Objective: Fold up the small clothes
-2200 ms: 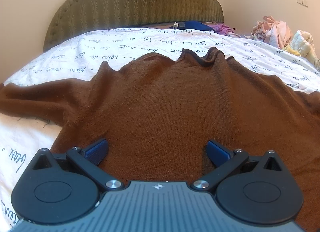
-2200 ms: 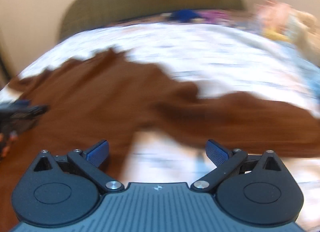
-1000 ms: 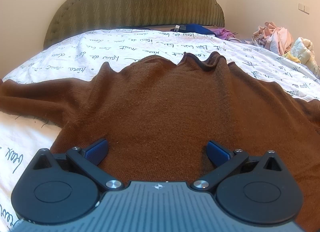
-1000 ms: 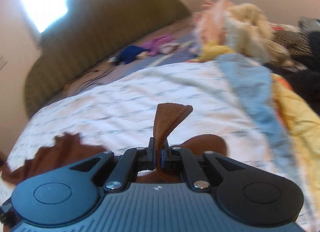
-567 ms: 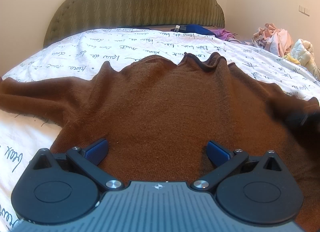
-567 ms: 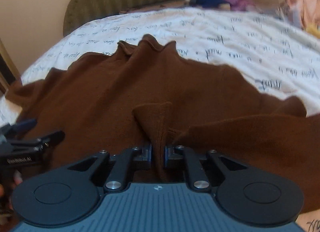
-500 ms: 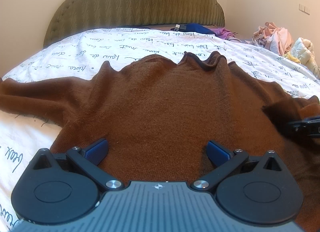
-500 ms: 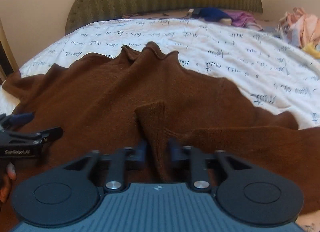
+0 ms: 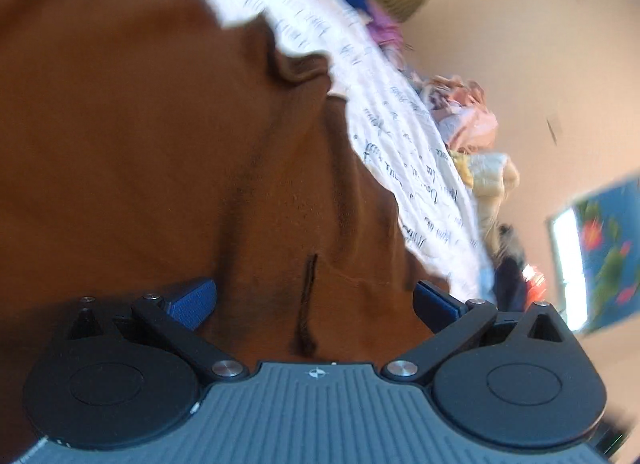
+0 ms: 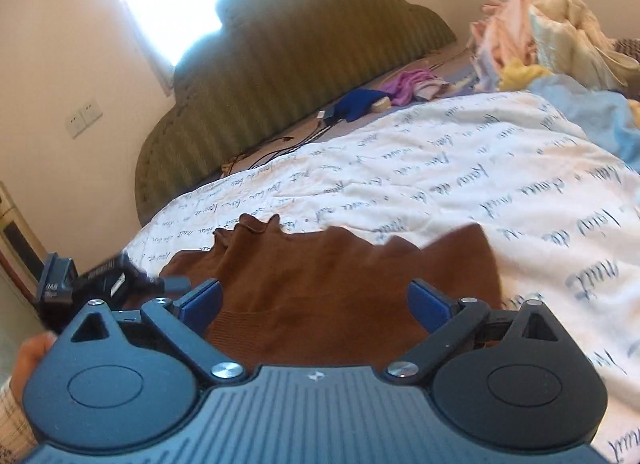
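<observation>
Two open grippers over a brown sweater

One brown sweater (image 10: 320,272) lies spread on the bed's white sheet (image 10: 500,191) printed with dark script. Its neck points toward the green headboard (image 10: 288,79), and one part is laid over its body, with a ribbed edge showing near the bottom of the right wrist view. The right gripper (image 10: 316,304) is just above that folded part, its blue-padded fingers (image 10: 202,298) spread wide and holding nothing. The left gripper (image 9: 314,300) is tilted sharply, so the bed runs diagonally in its blurred view; its fingers are also wide apart and empty, with brown cloth filling the space between them. A hand (image 10: 30,360) shows at the left edge of the right wrist view. Beyond the sheet, blue and purple clothes (image 10: 384,95) lie near the headboard, and a heap of pale laundry (image 10: 552,39) sits at the right.
</observation>
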Demonstrator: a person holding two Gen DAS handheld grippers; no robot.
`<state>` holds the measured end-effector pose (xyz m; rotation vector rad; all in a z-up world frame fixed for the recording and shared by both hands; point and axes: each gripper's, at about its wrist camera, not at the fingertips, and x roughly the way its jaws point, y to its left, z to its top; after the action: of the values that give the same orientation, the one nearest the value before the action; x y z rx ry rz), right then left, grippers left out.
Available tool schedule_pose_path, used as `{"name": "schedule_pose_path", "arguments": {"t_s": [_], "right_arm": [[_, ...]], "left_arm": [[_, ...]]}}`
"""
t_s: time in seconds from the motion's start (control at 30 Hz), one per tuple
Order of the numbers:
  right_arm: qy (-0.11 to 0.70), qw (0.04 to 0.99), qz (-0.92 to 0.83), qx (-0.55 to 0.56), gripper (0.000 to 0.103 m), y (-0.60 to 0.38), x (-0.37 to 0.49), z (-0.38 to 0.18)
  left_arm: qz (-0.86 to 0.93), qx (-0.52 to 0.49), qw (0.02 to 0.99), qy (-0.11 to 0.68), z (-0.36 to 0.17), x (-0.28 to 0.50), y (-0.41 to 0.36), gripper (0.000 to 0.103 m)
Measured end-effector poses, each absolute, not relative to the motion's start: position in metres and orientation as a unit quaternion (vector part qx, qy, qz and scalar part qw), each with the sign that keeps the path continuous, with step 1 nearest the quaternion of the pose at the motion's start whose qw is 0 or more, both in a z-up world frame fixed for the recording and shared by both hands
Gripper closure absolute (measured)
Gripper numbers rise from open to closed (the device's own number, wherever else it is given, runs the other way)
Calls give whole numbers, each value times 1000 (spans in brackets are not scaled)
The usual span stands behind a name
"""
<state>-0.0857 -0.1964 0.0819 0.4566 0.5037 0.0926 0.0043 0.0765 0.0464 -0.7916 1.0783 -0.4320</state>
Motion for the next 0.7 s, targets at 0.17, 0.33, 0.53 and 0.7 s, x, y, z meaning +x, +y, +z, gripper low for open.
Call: {"name": "schedule_pose_path", "arguments": {"t_s": [0.17, 0.33, 0.53, 0.7], "right_arm": [[235, 943, 46, 231, 3, -211, -98, 74], [227, 941, 54, 246, 3, -209, -92, 72], [207, 953, 60, 213, 3, -200, -101, 82], [185, 958, 44, 214, 3, -208, -109, 94]], "left_arm": [[-213, -456, 687, 524, 41, 19, 73, 1], [-225, -431, 680, 548, 40, 18, 57, 1], [-233, -436, 680, 541, 27, 23, 45, 3], [-222, -424, 670, 567, 21, 33, 42, 99]]}}
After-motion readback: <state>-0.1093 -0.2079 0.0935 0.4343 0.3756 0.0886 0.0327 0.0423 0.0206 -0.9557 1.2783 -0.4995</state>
